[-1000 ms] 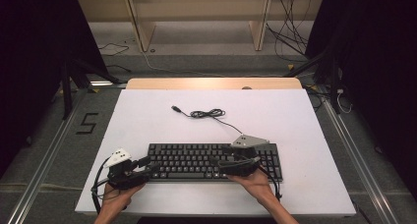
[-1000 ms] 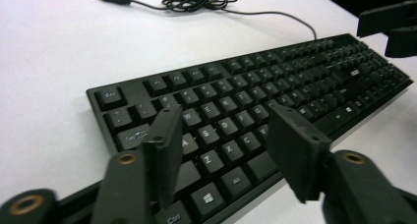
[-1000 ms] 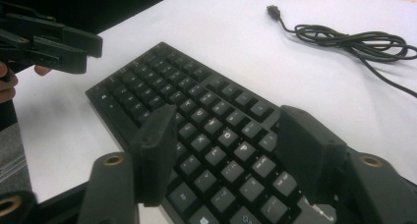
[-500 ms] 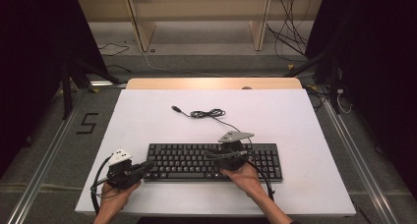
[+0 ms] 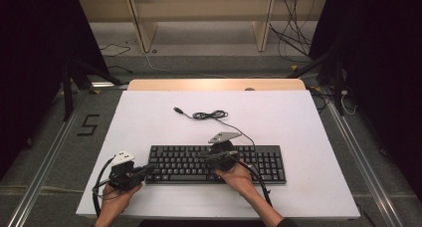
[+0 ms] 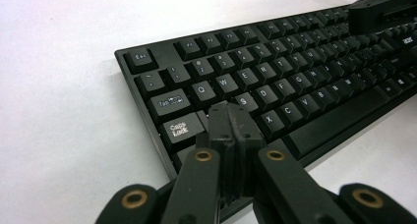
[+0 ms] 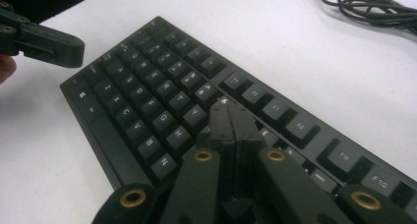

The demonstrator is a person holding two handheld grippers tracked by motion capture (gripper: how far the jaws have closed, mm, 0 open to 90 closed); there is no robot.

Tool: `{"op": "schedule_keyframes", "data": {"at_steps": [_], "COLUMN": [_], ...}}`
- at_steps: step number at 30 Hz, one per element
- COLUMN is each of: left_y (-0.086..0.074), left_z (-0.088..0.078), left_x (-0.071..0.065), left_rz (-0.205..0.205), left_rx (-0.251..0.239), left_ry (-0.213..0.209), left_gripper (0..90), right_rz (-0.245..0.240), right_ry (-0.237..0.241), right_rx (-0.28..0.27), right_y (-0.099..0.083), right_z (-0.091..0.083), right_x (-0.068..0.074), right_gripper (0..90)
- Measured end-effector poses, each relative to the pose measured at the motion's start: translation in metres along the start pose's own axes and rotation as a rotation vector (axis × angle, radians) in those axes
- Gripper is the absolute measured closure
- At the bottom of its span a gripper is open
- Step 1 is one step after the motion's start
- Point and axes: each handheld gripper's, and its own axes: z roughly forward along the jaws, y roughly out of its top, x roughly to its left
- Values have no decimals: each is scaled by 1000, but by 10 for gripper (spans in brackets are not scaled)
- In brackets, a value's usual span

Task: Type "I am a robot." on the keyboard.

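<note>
High view: a white tabletop (image 5: 149, 117) carries a black keyboard (image 5: 259, 162) lying lengthwise near the person's edge, its cable (image 5: 211, 115) coiled loosely farther back on the bare surface and ending in a plug; the left gripper (image 5: 149, 168) sits at the keyboard's left end, held in the left hand (image 5: 117, 197); the right gripper (image 5: 206, 157) hovers over the middle of the keys, held in the right hand (image 5: 236, 177), with a grey three-cornered plate on top; both pairs of jaws have just been closing and are now clenched together with nothing between them. In the left gripper view the pressed-together tips lie over the key just right of Caps Lock, by the S key; whether they touch it cannot be told. In the right gripper view the closed tips lie over the centre keys, just past the H key, and the other gripper shows at the upper left corner.
</note>
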Motion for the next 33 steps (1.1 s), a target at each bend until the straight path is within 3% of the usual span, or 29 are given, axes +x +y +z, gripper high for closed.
{"op": "schedule_keyframes", "data": {"at_steps": [33], "left_y": [0], "left_z": [6], "left_x": [3], "left_rz": [-7], "left_rx": [52], "left_ry": [10], "left_gripper": [890], "right_rz": [13], "right_ry": [-35], "right_rx": [72], "right_y": [-2], "right_z": [17], "right_x": [-4], "right_gripper": [900]}}
